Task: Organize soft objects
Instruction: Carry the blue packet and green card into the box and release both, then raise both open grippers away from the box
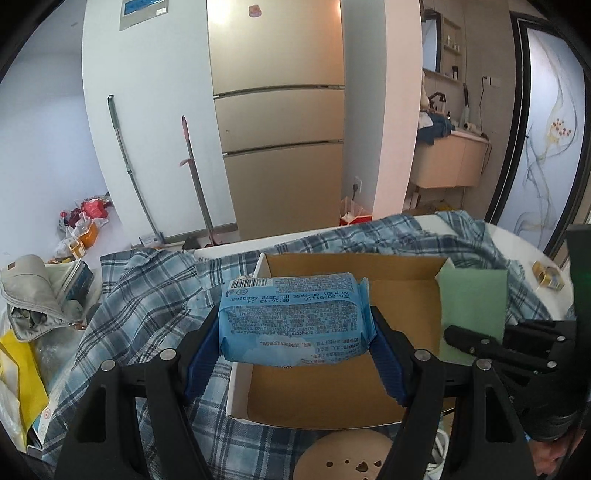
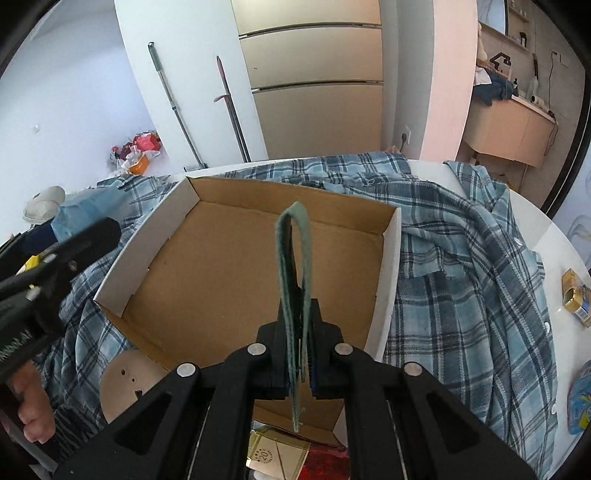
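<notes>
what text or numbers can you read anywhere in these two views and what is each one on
"08:16:43 14": on the blue wipes pack, printed upside down in the left wrist view.
"TEL:0572-6680103": same pack, same upside-down line; digits partly uncertain.
"20": in a round mark on the gold packet at the bottom of the right wrist view.
Barcode and small print on the wipes pack: too small to read.
Blue notice on the white wall: too blurred.

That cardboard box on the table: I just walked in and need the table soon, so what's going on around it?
A person is packing soft things into the open brown cardboard box, which sits on a blue plaid shirt spread over the table. The left gripper clamps a blue plastic pack of wipes above the box. The right gripper is shut on a folded green cloth, also over the box. The box looks empty so far.
</notes>
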{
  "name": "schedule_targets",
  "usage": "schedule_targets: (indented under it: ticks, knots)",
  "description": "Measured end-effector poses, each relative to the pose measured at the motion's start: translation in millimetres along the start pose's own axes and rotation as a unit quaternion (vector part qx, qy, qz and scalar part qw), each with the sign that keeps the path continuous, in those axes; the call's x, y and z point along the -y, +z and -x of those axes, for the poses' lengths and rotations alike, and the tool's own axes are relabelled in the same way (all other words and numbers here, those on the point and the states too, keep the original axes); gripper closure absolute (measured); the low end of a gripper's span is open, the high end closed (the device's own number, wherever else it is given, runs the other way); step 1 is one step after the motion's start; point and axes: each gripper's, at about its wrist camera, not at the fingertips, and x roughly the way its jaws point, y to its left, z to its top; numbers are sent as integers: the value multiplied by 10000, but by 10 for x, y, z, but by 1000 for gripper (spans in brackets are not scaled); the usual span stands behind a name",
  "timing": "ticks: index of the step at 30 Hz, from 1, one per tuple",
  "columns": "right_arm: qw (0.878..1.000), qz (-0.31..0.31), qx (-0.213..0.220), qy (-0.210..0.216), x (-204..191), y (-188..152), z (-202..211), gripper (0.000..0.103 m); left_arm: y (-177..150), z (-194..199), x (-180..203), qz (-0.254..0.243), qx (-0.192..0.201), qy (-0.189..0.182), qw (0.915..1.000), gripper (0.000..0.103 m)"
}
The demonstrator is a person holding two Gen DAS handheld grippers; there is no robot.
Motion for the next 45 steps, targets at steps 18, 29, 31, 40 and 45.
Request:
schedule_targets:
  ticks: [18, 29, 31, 40, 45]
  knots:
    - [9998, -63, -146, -102, 68, 67, -72, 77, 5, -48, -81, 139, -12, 0, 9999, 17]
    - [9998, -103, 163, 23, 79, 108, 80, 53, 95, 224, -126, 207, 424, -11, 9989, 17]
    - [9998, -105, 177, 8, 85, 116, 89, 53, 108, 257, -139, 229, 473, -4, 9986, 17]
    - [9978, -77, 548, 374, 63, 147, 258, 51, 161, 485, -195, 305, 775, -19, 9965, 17]
    - [9970, -99, 728, 223, 75, 167, 357, 49, 196, 674, -193, 282, 1036, -17, 9942, 17]
